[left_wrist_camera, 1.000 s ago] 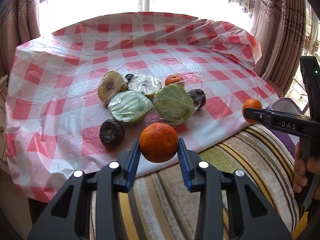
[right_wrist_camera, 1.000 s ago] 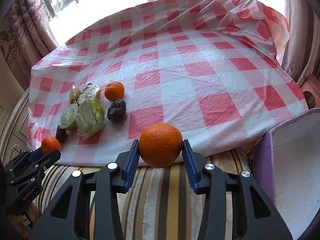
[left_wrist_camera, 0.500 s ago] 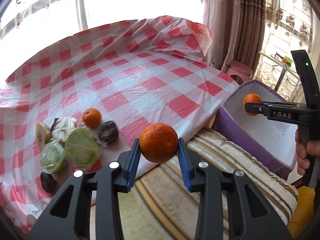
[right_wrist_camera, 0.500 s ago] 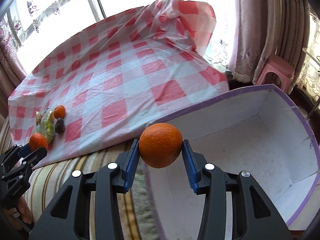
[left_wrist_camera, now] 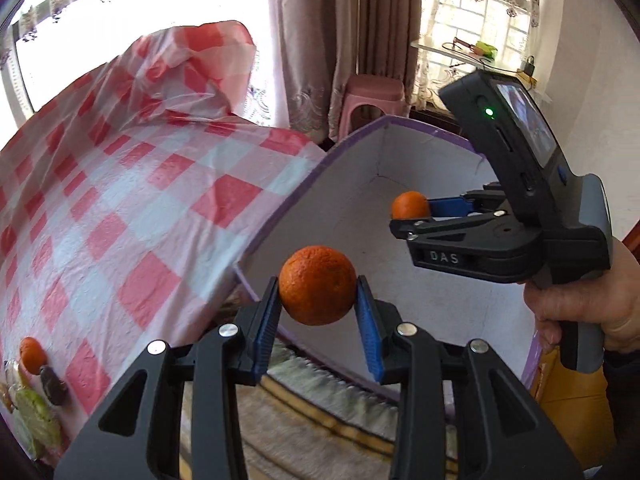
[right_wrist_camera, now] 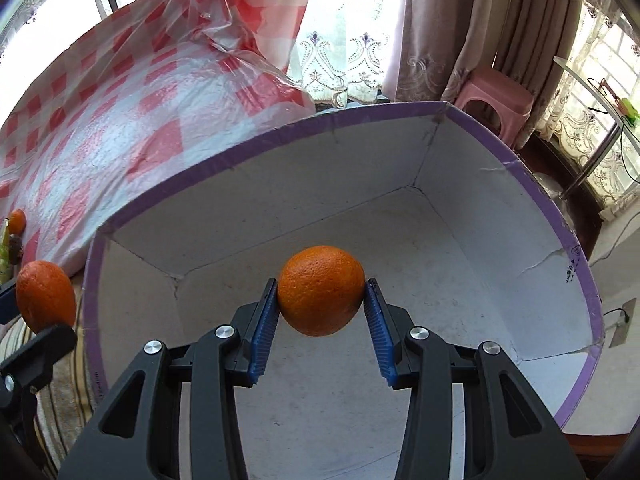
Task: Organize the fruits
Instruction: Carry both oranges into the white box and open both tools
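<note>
My left gripper clamps an orange at the box rim, my right gripper clamps another orange over the bare box floor, only my left view shows wrapped fruit on the cloth.

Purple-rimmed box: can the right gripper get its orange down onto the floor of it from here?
Probably yes. The right gripper, shut on its orange, hangs over the open box, whose white floor looks bare. The left gripper holds its orange near the box's near edge, apart.
</note>
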The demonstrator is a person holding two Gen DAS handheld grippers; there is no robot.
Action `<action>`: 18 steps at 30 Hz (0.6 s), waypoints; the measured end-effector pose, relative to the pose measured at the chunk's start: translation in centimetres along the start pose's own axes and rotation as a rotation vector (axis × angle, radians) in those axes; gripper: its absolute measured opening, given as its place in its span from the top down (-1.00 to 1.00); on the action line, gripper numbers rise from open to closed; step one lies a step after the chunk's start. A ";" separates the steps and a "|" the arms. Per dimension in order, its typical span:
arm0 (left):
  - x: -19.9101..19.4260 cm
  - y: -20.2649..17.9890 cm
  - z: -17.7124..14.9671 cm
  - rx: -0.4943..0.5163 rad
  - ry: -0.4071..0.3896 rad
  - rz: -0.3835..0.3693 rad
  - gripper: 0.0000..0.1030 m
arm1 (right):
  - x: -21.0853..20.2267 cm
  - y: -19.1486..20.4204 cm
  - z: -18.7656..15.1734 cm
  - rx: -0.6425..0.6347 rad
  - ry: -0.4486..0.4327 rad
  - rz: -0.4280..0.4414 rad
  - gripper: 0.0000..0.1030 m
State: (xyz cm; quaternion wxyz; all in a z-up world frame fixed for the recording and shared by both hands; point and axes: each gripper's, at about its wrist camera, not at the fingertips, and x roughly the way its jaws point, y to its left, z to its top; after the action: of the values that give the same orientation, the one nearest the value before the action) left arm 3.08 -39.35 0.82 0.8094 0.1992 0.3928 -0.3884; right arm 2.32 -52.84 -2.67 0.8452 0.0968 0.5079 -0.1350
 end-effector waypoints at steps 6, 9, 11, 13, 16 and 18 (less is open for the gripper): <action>5.7 -2.7 0.5 0.088 0.157 -0.035 0.28 | 1.8 -1.0 0.5 -0.046 0.068 -0.057 0.16; 7.2 -3.1 0.1 0.114 0.217 -0.031 0.28 | 3.4 -0.9 0.7 -0.074 0.121 -0.104 0.16; 8.0 -3.4 -0.2 0.132 0.249 -0.008 0.28 | 4.2 -1.0 0.6 -0.077 0.165 -0.091 0.16; 8.4 -3.7 -0.4 0.165 0.256 0.026 0.28 | 4.8 -0.8 0.4 -0.086 0.192 -0.091 0.16; 8.9 -4.1 -0.7 0.207 0.268 0.086 0.28 | 5.5 -0.7 0.0 -0.095 0.229 -0.097 0.15; 9.5 -4.4 -1.1 0.245 0.285 0.142 0.27 | 5.9 -0.6 -0.1 -0.094 0.249 -0.100 0.15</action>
State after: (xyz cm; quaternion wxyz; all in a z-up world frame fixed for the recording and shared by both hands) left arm 2.76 -45.88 -7.43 0.7406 0.3762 0.4385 -0.3432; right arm 4.70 -54.12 -7.99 0.7714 0.0475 0.6189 -0.1400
